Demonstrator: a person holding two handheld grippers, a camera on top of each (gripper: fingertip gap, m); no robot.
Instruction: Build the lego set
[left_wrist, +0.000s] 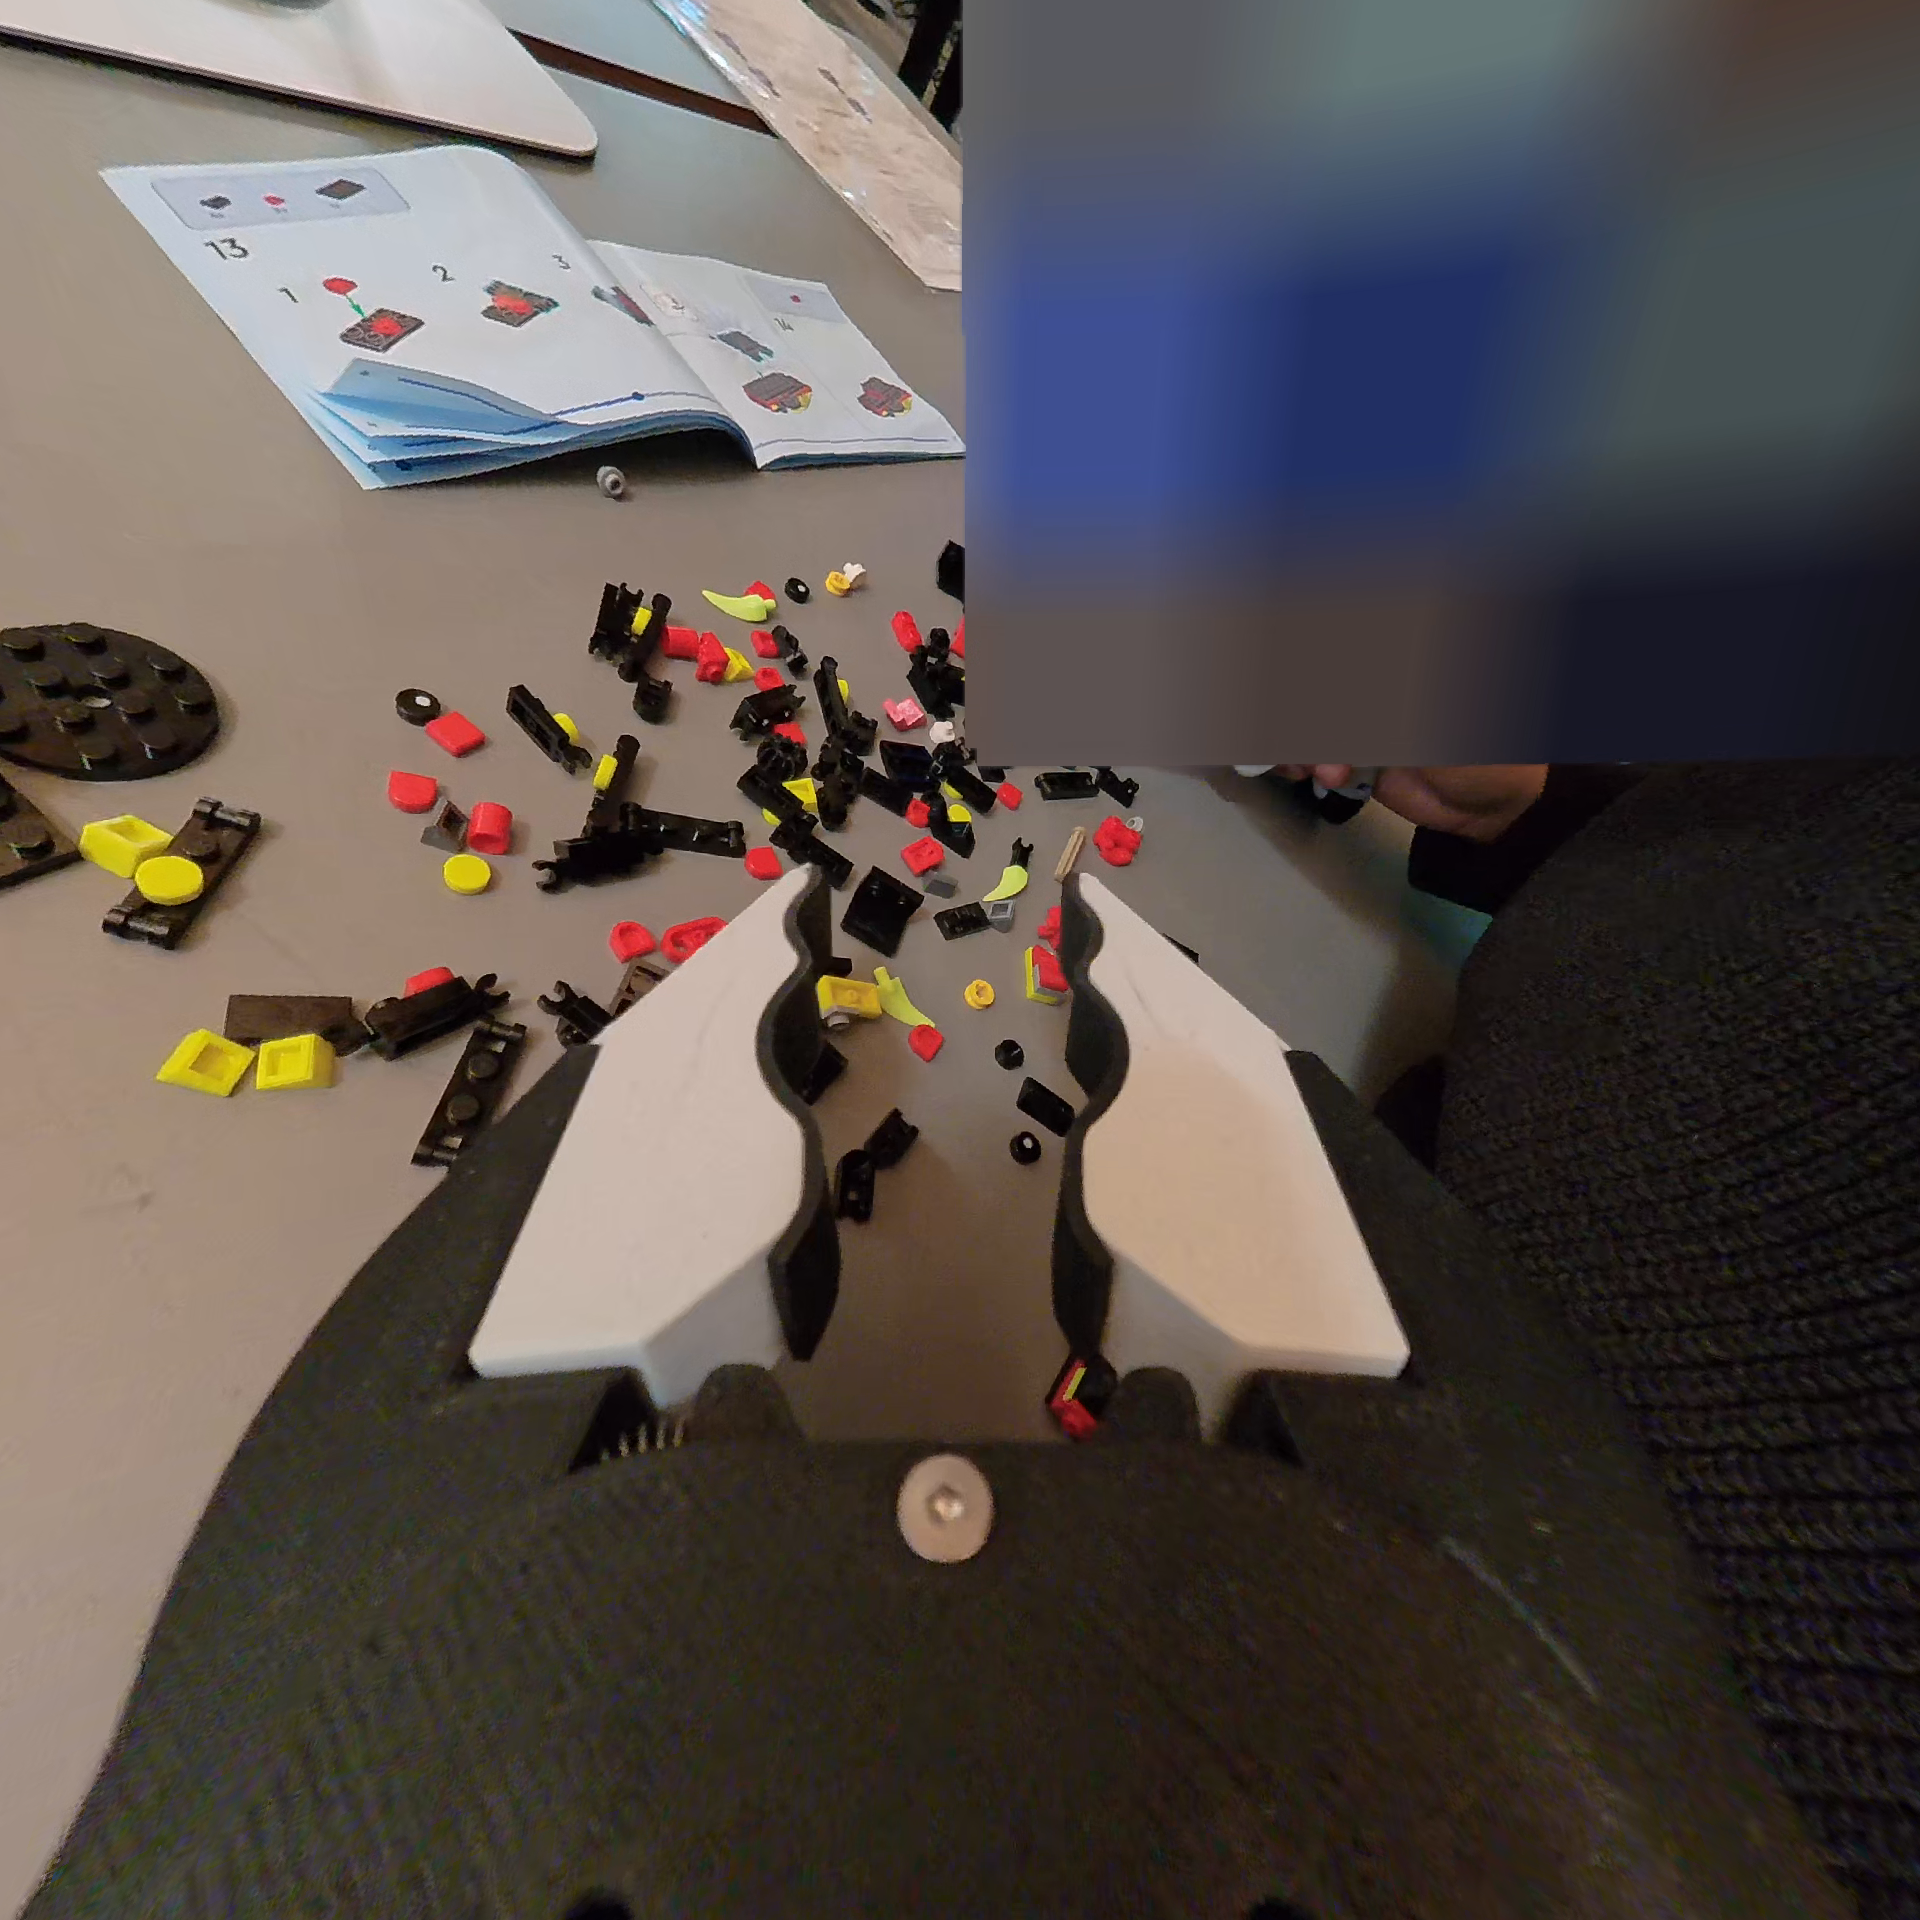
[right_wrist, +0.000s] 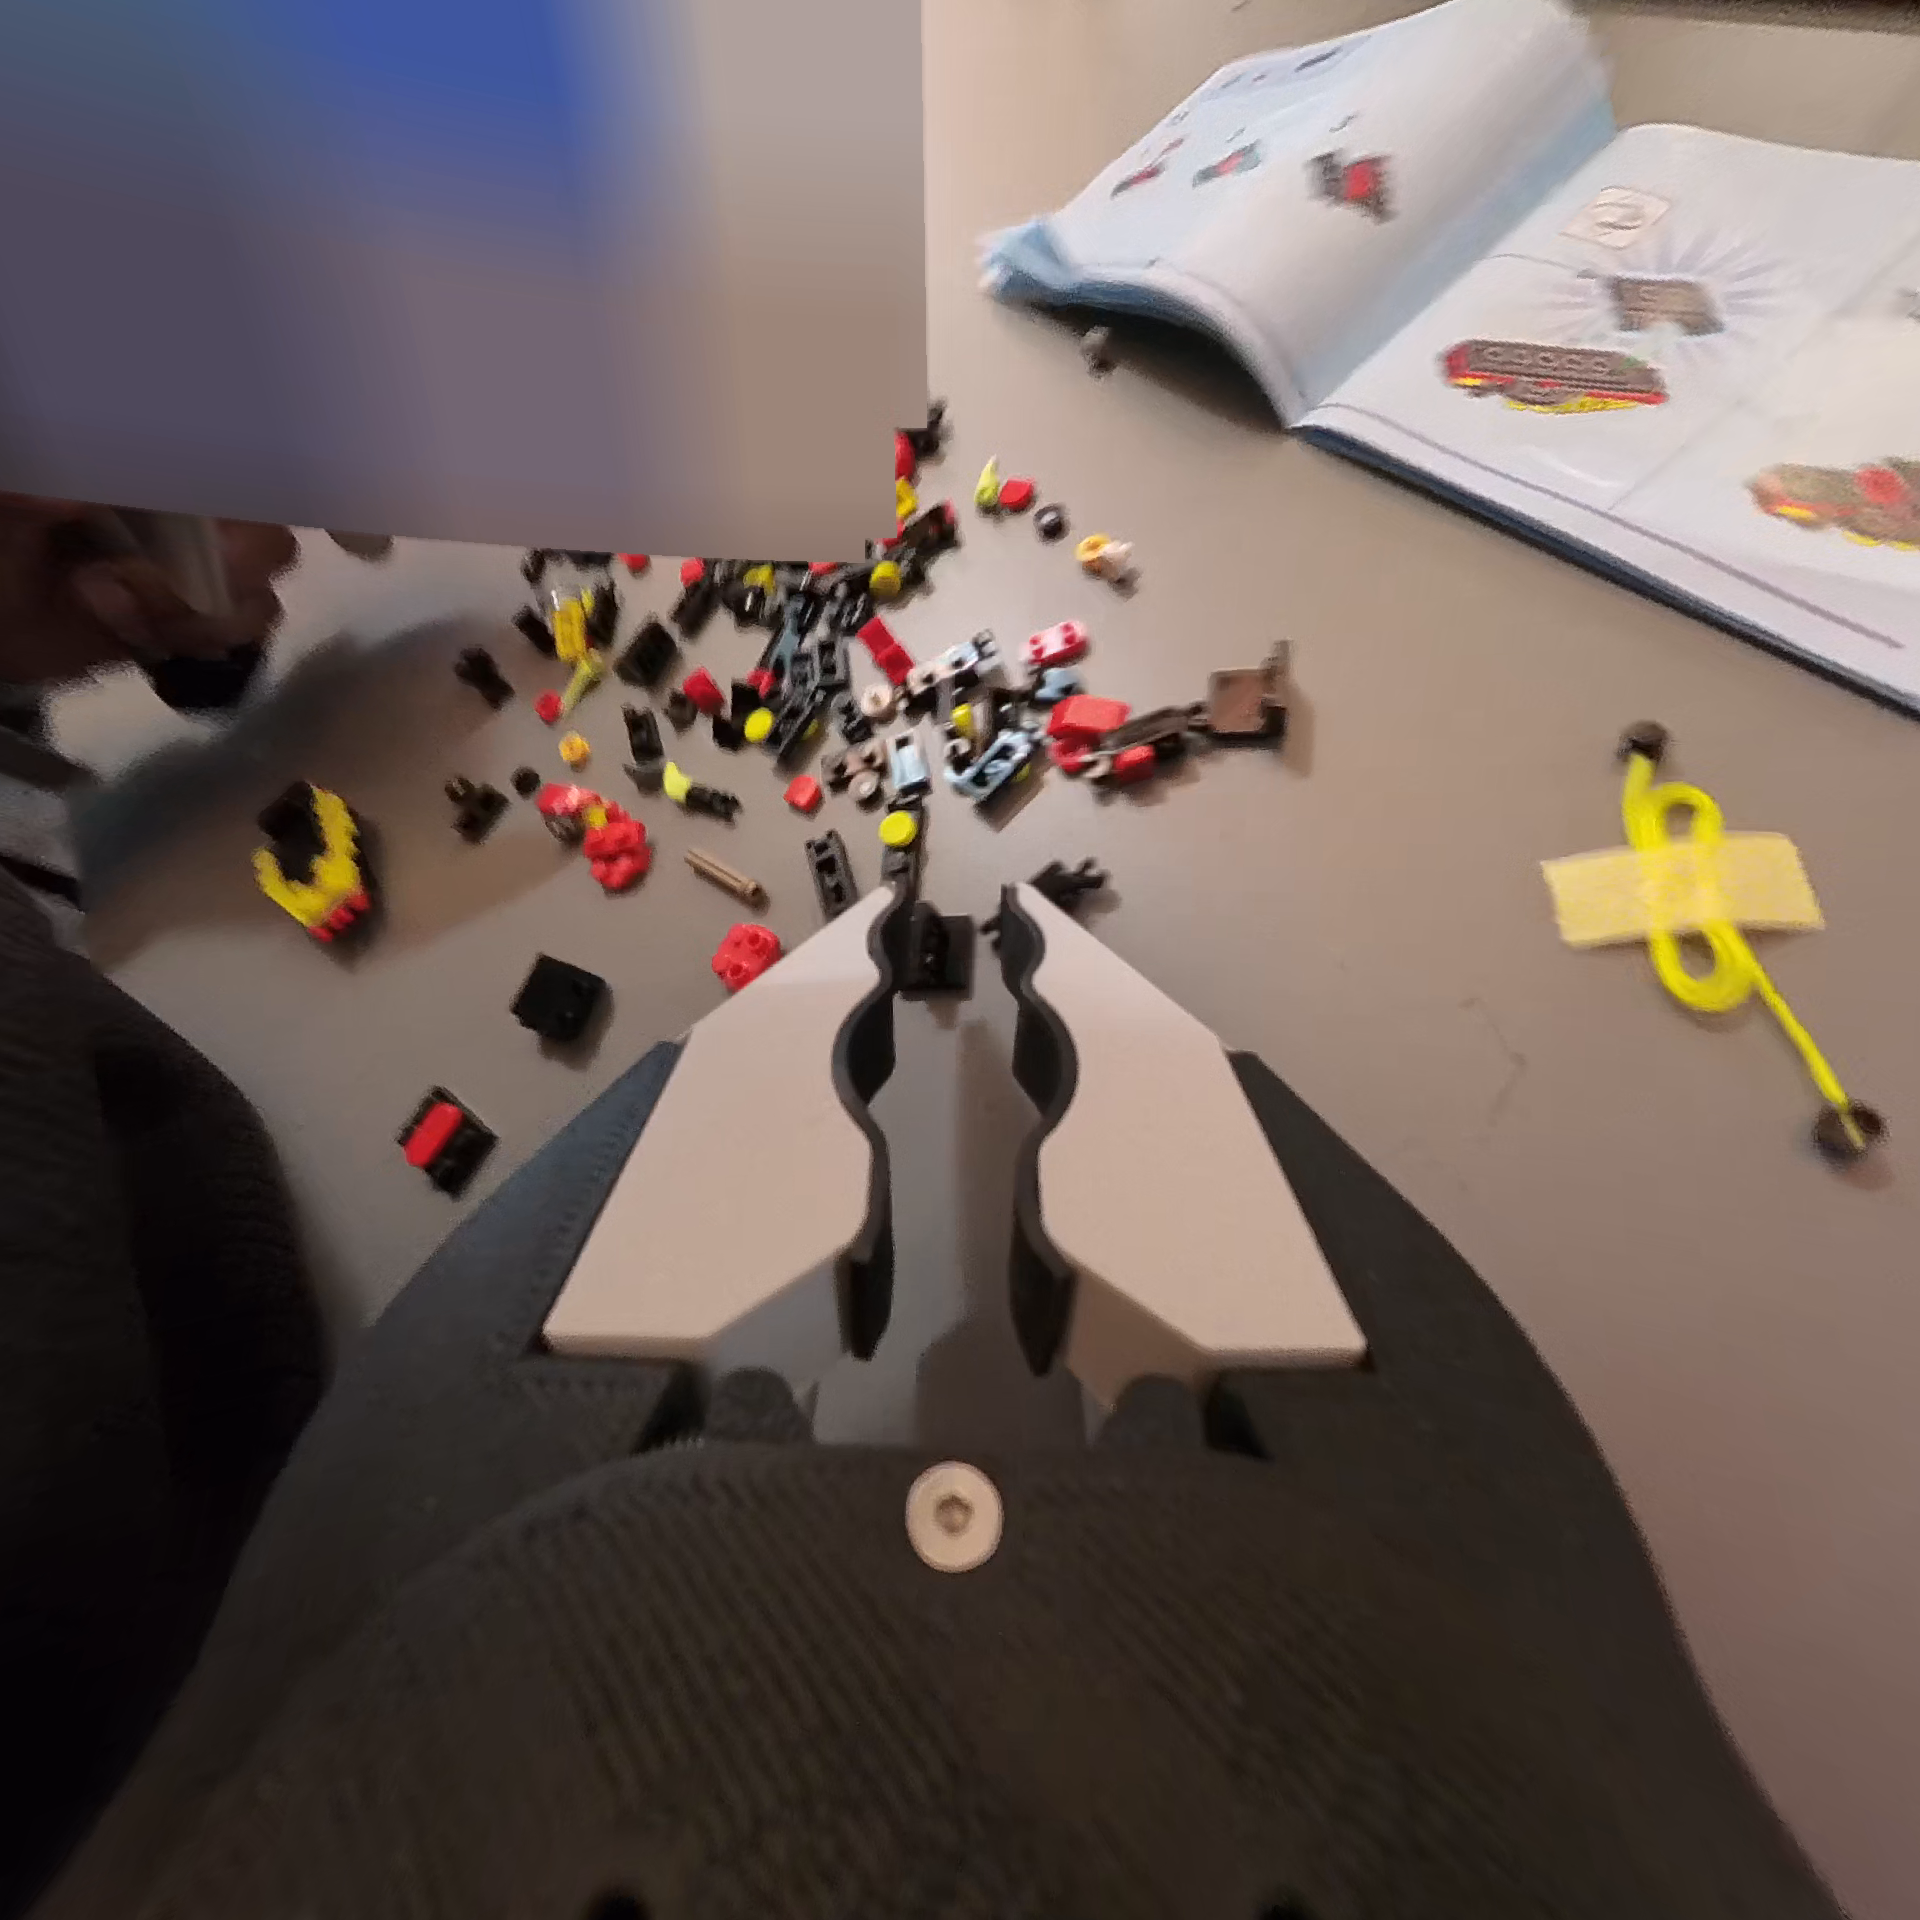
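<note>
1. While the left gripper (left_wrist: 943, 904) hangs low over a grey table (left_wrist: 208, 1247), its white fingers (left_wrist: 727, 1039) stand wide apart with nothing clamped between them; loose bricks lie on the table in the gap.
2. Nearest its tips are a black sloped piece (left_wrist: 881, 910), a yellow stud plate (left_wrist: 847, 995), a lime claw (left_wrist: 902, 1000) and a small red tile (left_wrist: 925, 1042).
3. A scatter of black, red and yellow bricks (left_wrist: 790, 748) spreads ahead of it, with a black round plate (left_wrist: 99, 701) far to the left.
4. An open instruction booklet (left_wrist: 468, 332) lies beyond the scatter.
5. The right gripper (right_wrist: 948, 914) has its jaws drawn narrow. A small black brick (right_wrist: 935, 951) sits against the left pad (right_wrist: 883, 935); a gap shows between it and the other pad, so it is not pinched. This view is blurred.
6. Beside that gripper lie a red round brick (right_wrist: 746, 954), a black cube (right_wrist: 559, 997) and a tan pin (right_wrist: 725, 878).
7. A yellow cord (right_wrist: 1704, 914) across a pale yellow strip (right_wrist: 1600, 894) lies well off to the right.
</note>
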